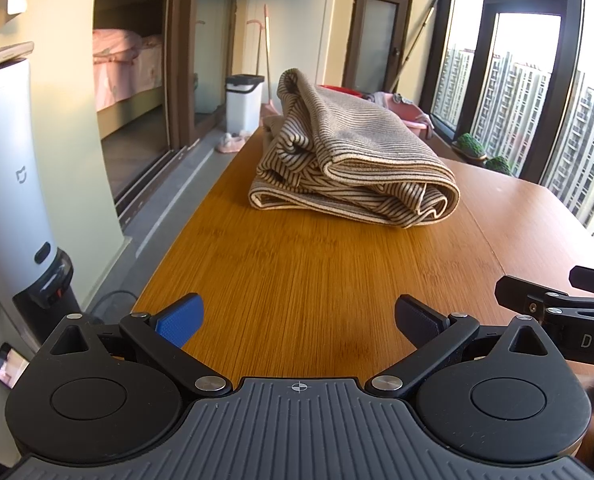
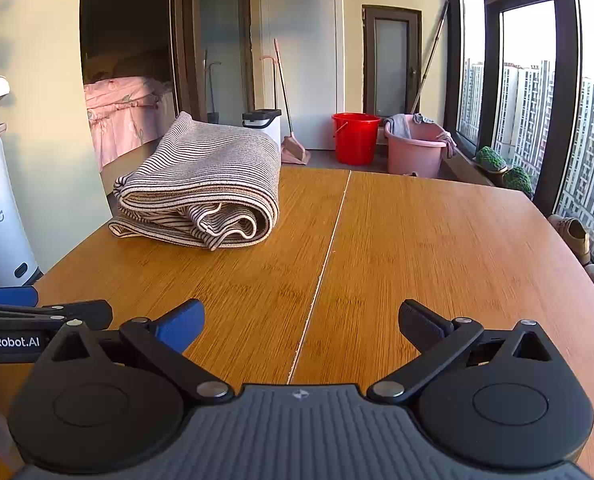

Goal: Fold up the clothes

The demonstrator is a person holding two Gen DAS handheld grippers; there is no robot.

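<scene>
While both grippers hover low over the near end of the table, nothing is held.

Garment look: the striped garment (image 1: 353,156) is beige knit with thin dark stripes, folded into a thick, loose bundle of several layers; pale hemmed edges show along the folds, and the rounded fold ends bulge toward the cameras.

Garment place: it lies on the wooden table (image 1: 297,280), on the far part of the left half, left of the seam (image 2: 325,264) that runs down the tabletop in the right wrist view.

Left gripper: the left gripper (image 1: 299,322) has its blue and black fingers spread wide with only bare wood between them; released, grasping nothing.

Right gripper: the right gripper (image 2: 301,326) is likewise spread wide over the seam, empty.

Garment versus grippers: well apart from both, ahead of them; roughly straight ahead and slightly right for the left gripper, ahead and to the left for the right gripper.

Garment axis: its long axis appears to run away from the cameras along the table, the far end rising higher than the near one.

Background: a red bucket (image 2: 355,138) and a pink basin (image 2: 415,152) stand on the floor beyond the table, near the window (image 2: 529,92).
</scene>
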